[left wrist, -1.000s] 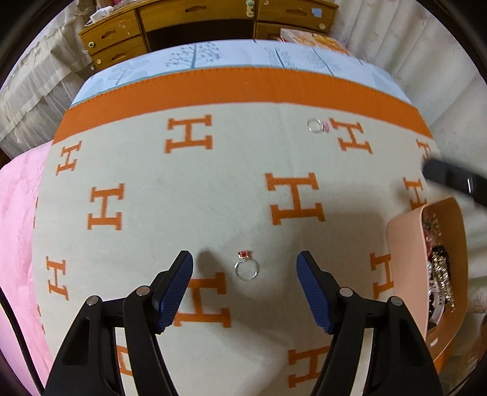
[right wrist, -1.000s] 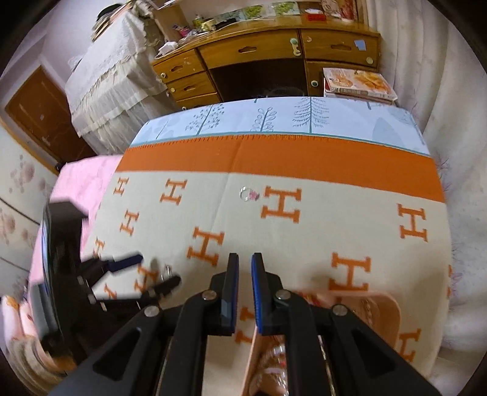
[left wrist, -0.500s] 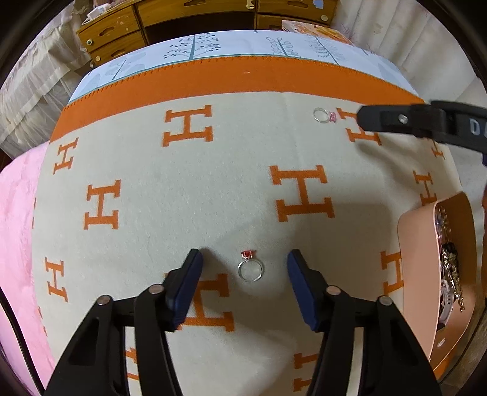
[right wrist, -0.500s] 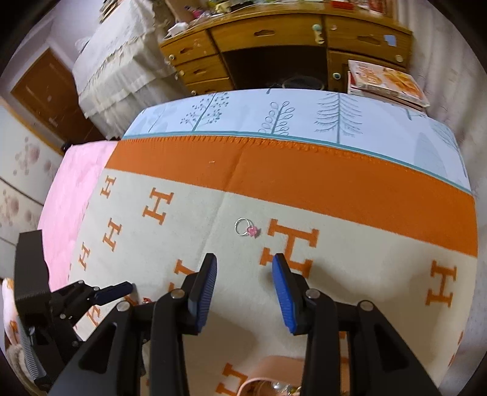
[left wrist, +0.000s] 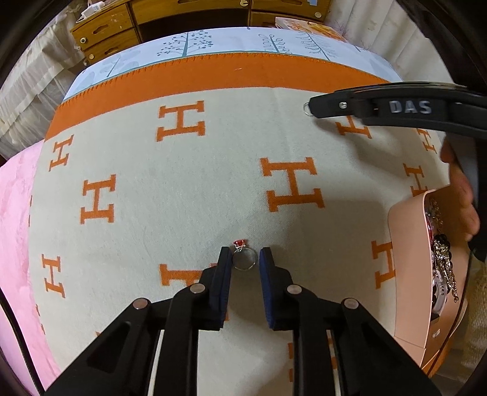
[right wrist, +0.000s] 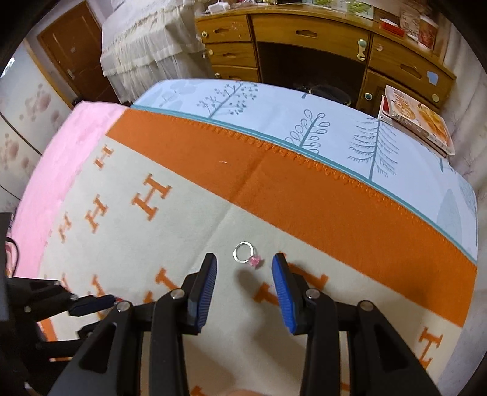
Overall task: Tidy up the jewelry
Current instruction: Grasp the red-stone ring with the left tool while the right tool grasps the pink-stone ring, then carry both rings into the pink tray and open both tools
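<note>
Silver ring with red stone (left wrist: 242,257) lies on the orange-lettered blanket (left wrist: 182,198), between the blue pads of the left gripper (left wrist: 244,259), whose jaws have just been closing and now touch the band on both sides. This step is the pickup; next it needs a gentle lift toward the pink tray (left wrist: 408,274). Further right, the right gripper (right wrist: 244,265) stands released over the pink-stone ring (right wrist: 246,254), which lies free between its pads.

Both looking steeply down, close over the H-patterned blanket (left wrist: 182,213). Left wrist view toward the desk (left wrist: 194,12), peach tray (left wrist: 408,274) at right edge. Right wrist view sharing blanket (right wrist: 194,231), desk (right wrist: 304,33), and pink-stone ring (right wrist: 245,254).
</note>
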The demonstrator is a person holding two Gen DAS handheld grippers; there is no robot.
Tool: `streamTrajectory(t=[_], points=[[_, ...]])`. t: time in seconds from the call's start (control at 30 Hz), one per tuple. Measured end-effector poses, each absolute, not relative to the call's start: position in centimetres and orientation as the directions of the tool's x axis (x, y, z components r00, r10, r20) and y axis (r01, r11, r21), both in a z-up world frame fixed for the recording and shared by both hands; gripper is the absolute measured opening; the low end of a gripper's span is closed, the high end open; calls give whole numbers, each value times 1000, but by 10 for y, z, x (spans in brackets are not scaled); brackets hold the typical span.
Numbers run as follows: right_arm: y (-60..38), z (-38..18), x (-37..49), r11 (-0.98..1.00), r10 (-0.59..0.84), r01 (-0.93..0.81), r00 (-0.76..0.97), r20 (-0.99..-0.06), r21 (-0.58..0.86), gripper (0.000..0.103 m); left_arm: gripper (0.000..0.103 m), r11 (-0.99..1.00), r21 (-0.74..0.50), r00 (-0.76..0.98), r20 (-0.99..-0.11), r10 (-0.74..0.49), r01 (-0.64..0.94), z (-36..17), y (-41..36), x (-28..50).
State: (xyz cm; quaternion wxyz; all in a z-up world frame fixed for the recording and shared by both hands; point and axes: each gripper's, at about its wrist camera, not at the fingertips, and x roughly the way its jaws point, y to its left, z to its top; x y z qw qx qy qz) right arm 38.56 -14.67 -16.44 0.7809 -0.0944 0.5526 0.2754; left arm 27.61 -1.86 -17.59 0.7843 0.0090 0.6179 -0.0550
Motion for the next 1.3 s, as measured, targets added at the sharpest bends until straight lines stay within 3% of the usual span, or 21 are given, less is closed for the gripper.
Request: streamTrajectory(t=[0.4, 0.47, 0.53, 0.87, 1.3], points=[[-128, -175, 379, 775, 252, -631, 273, -929, 25, 37, 15, 991, -77, 220, -970, -99, 105, -176, -9, 283], [-128, -175, 378, 780, 238, -626, 295, -925, 2, 28, 15, 991, -81, 219, -970, -102, 103, -176, -7, 283], [-130, -175, 378, 782, 243, -623, 297, -923, 6, 8, 15, 991, -84, 219, -970, -105, 100, -177, -8, 283], [-150, -156, 361, 808, 315, -585, 335, -888, 66, 8, 14, 989, -124, 224, -965, -139, 79, -166, 5, 278], [-245, -87, 256, 876, 438, -411, 463, -770, 251, 9, 13, 959, -187, 338, -907, -252, 212, -86, -43, 237]])
